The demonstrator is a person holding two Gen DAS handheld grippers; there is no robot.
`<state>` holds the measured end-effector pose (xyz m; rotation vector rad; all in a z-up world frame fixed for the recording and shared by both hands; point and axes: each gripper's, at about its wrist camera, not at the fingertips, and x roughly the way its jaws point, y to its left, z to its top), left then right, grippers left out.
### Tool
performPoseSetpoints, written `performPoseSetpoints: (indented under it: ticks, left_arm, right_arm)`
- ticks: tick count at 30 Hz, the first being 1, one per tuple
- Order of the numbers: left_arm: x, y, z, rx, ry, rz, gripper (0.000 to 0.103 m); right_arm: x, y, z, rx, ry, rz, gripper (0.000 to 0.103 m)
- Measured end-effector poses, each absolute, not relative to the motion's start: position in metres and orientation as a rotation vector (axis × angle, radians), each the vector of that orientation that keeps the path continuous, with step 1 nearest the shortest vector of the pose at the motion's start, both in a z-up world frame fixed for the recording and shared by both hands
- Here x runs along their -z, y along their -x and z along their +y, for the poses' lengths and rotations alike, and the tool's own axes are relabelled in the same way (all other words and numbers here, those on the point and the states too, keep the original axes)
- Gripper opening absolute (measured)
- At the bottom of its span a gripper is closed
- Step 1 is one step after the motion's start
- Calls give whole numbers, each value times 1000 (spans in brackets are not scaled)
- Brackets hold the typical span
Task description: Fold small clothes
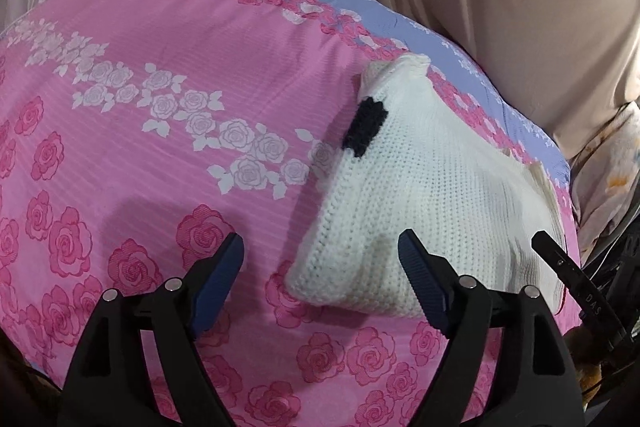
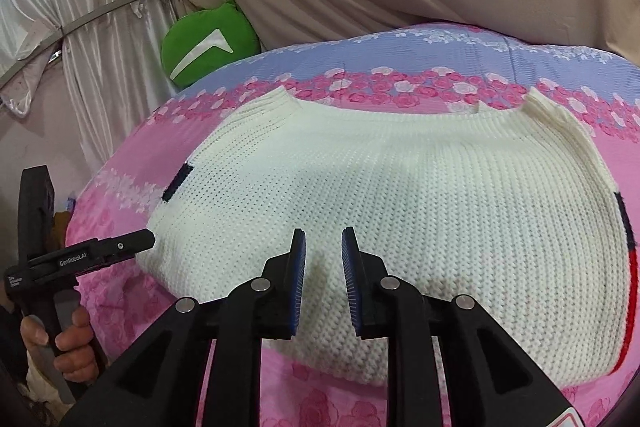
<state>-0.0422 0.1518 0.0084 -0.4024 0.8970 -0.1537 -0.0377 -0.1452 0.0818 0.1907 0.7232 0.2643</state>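
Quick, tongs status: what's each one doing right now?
Left tongs: open wide, empty, at the sweater's corner.
Right tongs: open with a narrow gap, nothing held, over the sweater.

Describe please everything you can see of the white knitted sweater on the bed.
The white sweater is a chunky knit with ribbed edges. It lies flat on the pink rose-print bedcover, already folded into a compact shape. A dark navy patch shows at its left edge, and navy and red stripes run along its right edge. The right gripper hovers over its near edge, jaws slightly apart, gripping nothing. The left gripper is wide open at the near left corner.
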Motion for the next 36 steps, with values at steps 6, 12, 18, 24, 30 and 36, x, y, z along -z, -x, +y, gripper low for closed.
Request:
performPoseSetpoints:
  ticks: [6,12,18,24,30,36]
  left_arm:
    - [-5,31,155,161,424,907,78]
    - [-2,8,151,163,416,904,81]
    - [-3,1,146,164,382,904,82]
    - [-3,0,135,198,383,916,82]
    - [-3,-6,117,266,423,917,64]
    - [-30,0,109,259,413,856,25]
  right_arm:
    - [-93,9,-176,-158,-207,678,22]
    - [-82,-19,-285,116,-299,688,24]
    - [-69,-17,-343,193,-482,685,18]
    - [-87,11,-252,-51,-369,676,23]
    - [-68,33,-153,-287,-222,744,27]
    - [-51,40,-138,-270,-155,741,32]
